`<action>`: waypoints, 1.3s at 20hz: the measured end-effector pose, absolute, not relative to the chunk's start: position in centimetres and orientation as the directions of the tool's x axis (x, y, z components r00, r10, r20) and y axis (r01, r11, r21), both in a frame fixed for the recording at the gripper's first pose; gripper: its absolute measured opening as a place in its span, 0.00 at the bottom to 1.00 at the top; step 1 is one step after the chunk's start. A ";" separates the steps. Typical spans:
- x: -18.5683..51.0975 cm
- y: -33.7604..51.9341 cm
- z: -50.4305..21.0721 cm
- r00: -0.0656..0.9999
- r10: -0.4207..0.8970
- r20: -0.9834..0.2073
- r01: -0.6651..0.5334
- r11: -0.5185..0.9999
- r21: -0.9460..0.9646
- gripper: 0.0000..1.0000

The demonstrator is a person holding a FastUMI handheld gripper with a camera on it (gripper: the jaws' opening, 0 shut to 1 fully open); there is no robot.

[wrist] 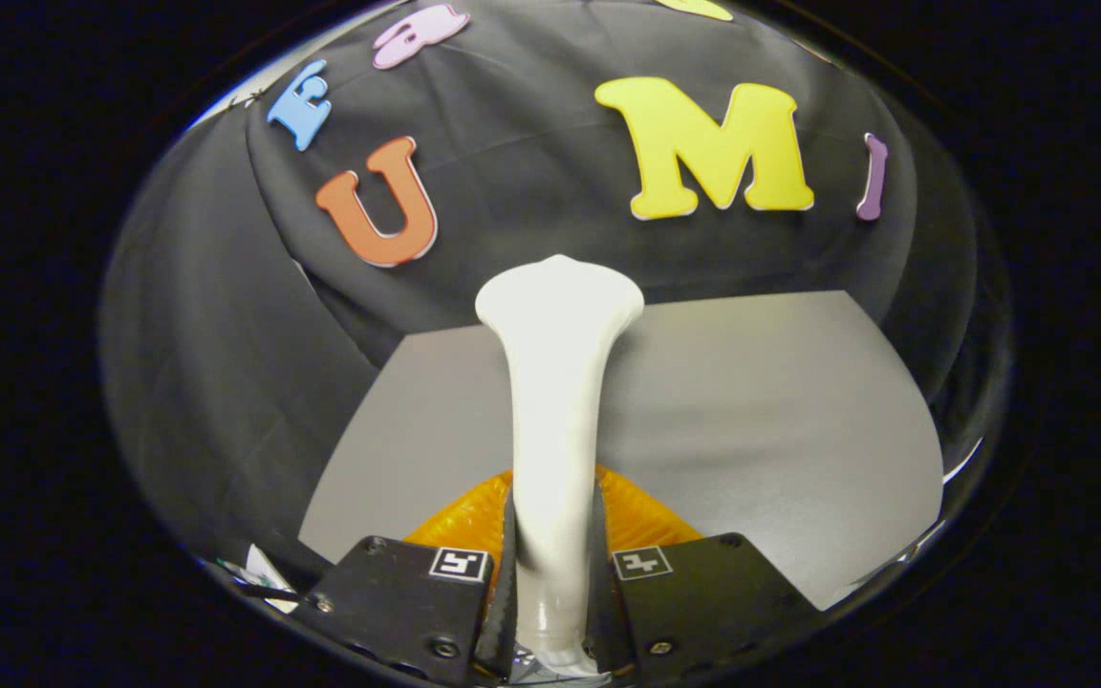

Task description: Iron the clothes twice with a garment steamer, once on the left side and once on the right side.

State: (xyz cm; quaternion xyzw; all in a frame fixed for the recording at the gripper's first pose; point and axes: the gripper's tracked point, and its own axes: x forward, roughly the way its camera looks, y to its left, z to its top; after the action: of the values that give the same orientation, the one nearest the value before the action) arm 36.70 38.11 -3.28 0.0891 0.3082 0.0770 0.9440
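Gripper view shows the grey table (751, 401) spread beyond the fingers, then the white garment steamer (558, 382) rising ahead, its handle clamped between both fingers of the tool (555, 612). An orange part (646, 516) sits behind the handle. No clothes are visible. The glossy handle could probably slip or twist in the grip once the head is swept sideways.

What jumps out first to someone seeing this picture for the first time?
A tall white garment steamer rises straight ahead, its handle pinched between the two jaws of the gripper, its head flaring wide at the top. Just behind the jaws an orange ribbed piece peeks out on both sides of the handle. Beyond lies a bare grey table.
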 end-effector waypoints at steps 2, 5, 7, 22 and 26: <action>35.3 37.2 -0.7 0.842 0.203 -0.500 -0.100 0.969 0.224 0.34; 33.2 35.1 3.1 0.897 0.194 -0.398 -0.107 0.967 0.230 0.34; 31.2 33.1 5.2 0.922 0.182 -0.342 -0.108 0.969 0.223 0.34; 11.6 10.7 14.4 0.986 -0.163 -0.019 0.163 0.959 0.230 0.33; 8.2 6.4 19.3 0.960 -0.257 0.106 0.234 0.953 0.192 0.33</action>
State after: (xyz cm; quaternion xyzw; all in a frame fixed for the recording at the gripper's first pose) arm 8.24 6.42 19.26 0.0892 -0.0652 -0.1246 0.9860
